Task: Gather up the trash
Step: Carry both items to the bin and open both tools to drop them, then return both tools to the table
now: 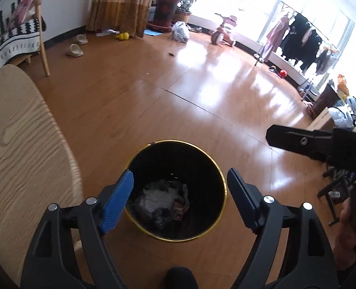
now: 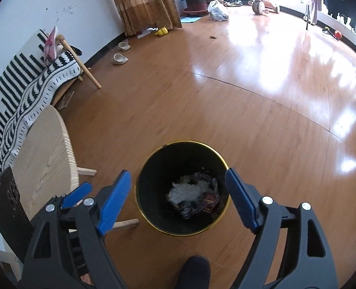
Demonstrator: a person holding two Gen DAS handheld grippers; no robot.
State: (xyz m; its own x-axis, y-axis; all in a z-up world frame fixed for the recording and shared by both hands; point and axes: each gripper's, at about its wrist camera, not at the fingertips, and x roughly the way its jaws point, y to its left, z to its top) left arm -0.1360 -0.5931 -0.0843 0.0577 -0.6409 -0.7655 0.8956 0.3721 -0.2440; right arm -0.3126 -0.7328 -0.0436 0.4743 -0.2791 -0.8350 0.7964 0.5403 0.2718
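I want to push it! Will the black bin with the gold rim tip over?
Probably it slides first: the bin stands upright on a shiny wooden floor. It looks light, holding only crumpled trash at the bottom, so a push near the rim might tip it.

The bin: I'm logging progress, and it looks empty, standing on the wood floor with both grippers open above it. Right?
Not empty. The bin holds crumpled paper and wrappers, as the right wrist view shows. It does stand on the wood floor, with the left gripper and right gripper open above it.
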